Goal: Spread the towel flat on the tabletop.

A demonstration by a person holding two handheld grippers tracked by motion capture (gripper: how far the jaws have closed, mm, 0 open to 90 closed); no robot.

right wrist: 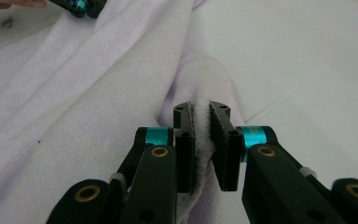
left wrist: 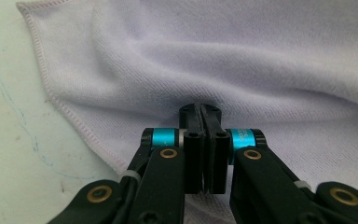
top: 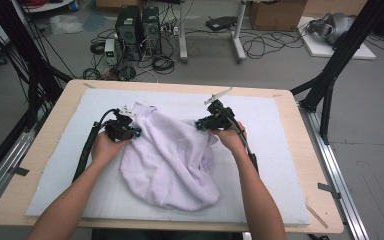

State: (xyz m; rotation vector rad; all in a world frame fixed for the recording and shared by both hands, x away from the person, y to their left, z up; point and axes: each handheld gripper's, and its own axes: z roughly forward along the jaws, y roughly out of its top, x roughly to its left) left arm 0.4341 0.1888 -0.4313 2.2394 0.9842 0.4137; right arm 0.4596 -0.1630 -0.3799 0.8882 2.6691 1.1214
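Note:
A crumpled lavender towel [top: 170,160] lies in the middle of the white foam mat [top: 275,165]. My left gripper [top: 132,132] is at the towel's upper left edge. In the left gripper view its jaws are pressed together on a fold of the towel [left wrist: 242,60], near the stitched hem. My right gripper [top: 201,123] is at the towel's upper right edge. The right gripper view shows a ridge of the towel [right wrist: 74,107] pinched between its two pads. The left gripper [right wrist: 81,7] also appears far off at that view's top left.
The mat covers a wooden table [top: 55,115]; bare mat [right wrist: 298,56] lies to the right of the towel. Black frame legs [top: 330,75] stand at both sides of the table. Computer towers [top: 137,30] and loose cables sit on the floor beyond.

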